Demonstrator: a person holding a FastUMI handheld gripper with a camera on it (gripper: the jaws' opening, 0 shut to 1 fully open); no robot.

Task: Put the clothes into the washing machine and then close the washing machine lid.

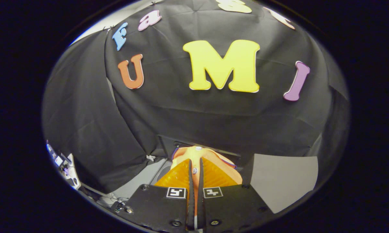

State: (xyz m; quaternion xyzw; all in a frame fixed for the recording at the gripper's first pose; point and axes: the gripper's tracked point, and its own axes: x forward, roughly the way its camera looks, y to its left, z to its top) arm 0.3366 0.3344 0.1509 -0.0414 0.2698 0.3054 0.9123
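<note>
My gripper [195, 166] is shut on an orange garment [194, 153]. The two fingers stand almost together, with a thin fold of the cloth and a small button pinched between them. The garment bunches up just ahead of the fingertips and hangs over both sides, with a dark trim along its right edge. To the left of the fingers and lower down a grey curved surface [155, 174] shows, possibly part of the washing machine; I cannot tell more of it.
A grey flat panel [283, 181] lies to the right of the fingers. Black cloth walls stand close ahead and to the left. A small device with cables [63, 165] sits far to the left.
</note>
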